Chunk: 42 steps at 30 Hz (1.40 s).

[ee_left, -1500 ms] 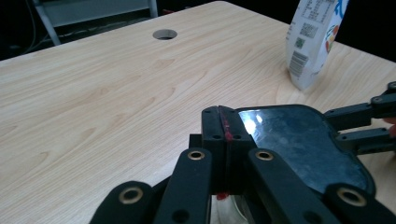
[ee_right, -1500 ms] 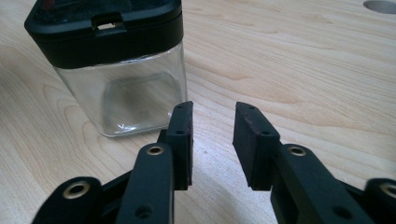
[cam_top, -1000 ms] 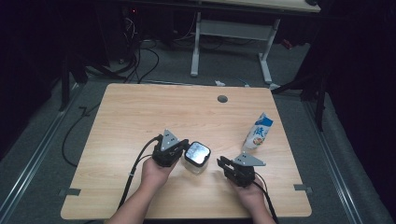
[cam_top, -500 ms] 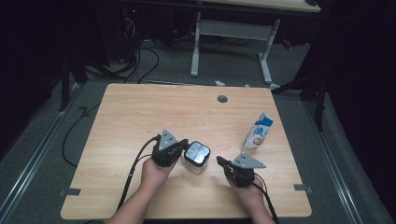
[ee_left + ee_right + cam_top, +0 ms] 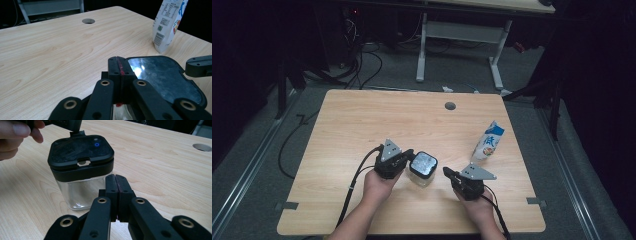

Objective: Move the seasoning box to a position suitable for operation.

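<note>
Grippers flank the clear, black-lidded container (image 5: 422,168) left of the milk carton (image 5: 488,141): left gripper (image 5: 409,156) touching its lid, right gripper (image 5: 447,172) now edged nearer, both jaws pressed together, suggesting lid work is imminent.

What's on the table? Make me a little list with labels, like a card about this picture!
table: pale wood, with a round hole near the far edge
jar: clear box with a black lid, standing upright between the two grippers
carton: white and blue, upright, far right of the jar
left gripper: shut, fingers together at the jar's lid
right gripper: shut, pointing at the jar, not touching it
</note>
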{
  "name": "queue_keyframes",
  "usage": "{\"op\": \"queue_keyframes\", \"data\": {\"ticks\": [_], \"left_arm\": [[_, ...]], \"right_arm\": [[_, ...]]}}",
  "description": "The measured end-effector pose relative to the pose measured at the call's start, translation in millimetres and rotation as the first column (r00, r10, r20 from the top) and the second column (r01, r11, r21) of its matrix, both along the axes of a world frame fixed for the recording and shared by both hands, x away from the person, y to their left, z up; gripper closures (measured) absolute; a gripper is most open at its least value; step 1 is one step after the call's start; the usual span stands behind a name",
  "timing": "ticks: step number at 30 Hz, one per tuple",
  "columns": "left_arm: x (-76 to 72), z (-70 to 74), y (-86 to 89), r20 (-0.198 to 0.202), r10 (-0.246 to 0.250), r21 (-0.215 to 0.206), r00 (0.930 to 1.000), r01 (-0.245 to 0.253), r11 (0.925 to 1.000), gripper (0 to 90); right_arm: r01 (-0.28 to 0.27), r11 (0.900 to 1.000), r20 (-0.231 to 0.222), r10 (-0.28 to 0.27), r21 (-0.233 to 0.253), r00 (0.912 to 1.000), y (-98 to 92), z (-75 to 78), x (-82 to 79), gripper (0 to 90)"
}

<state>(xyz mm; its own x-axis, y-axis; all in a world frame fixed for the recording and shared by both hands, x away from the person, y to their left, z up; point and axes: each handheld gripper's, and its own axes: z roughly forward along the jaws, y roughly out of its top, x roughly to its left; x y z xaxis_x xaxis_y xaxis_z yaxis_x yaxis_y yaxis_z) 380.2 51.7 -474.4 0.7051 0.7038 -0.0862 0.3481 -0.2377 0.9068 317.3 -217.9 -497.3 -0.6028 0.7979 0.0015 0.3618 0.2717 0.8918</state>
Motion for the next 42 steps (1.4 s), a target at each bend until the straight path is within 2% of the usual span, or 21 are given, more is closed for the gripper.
{"op": "queue_keyframes", "data": {"ticks": [11,15,24,27,29,34,42], "left_arm": [[3.3,-1.0,3.2,-0.014,0.003,-0.013,0.9999,-0.003,0.9999,90.0],[0.7,-0.9,0.2,-0.003,0.002,-0.011,1.0,-0.002,0.9999,90.0],[1.8,-3.1,-3.2,-0.019,-0.015,-0.025,0.9997,0.015,0.9996,90.0],[0.0,-0.5,-4.0,-0.003,-0.002,-0.002,1.0,0.002,1.0,90.0],[-0.6,1.5,-2.0,0.007,0.004,-0.016,1.0,-0.004,0.9999,90.0],[-0.5,0.2,0.3,0.003,0.01,-0.004,0.9999,-0.01,0.9999,90.0],[-0.8,-1.3,2.1,0.005,0.01,-0.009,0.9999,-0.01,0.9999,90.0]], "right_arm": [[-0.014,1.0,0.006,0.014,-0.002,0.9999,3.5,1.5,0.7,89.2],[-0.016,1.0,0.007,0.016,0.001,0.9999,3.5,3.0,0.6,89.2],[-0.016,1.0,0.019,0.016,0.006,0.9997,4.4,5.7,1.5,89.2],[-0.021,1.0,0.02,0.02,0.006,0.9996,4.3,6.7,1.7,89.2],[-0.021,1.0,0.02,0.021,0.008,0.9996,4.2,6.8,1.6,89.2],[-0.019,1.0,0.015,0.019,0.007,0.9997,4.2,6.2,1.8,89.2],[-0.018,1.0,0.012,0.018,0.006,0.9998,4.6,4.8,2.0,89.2]]}}
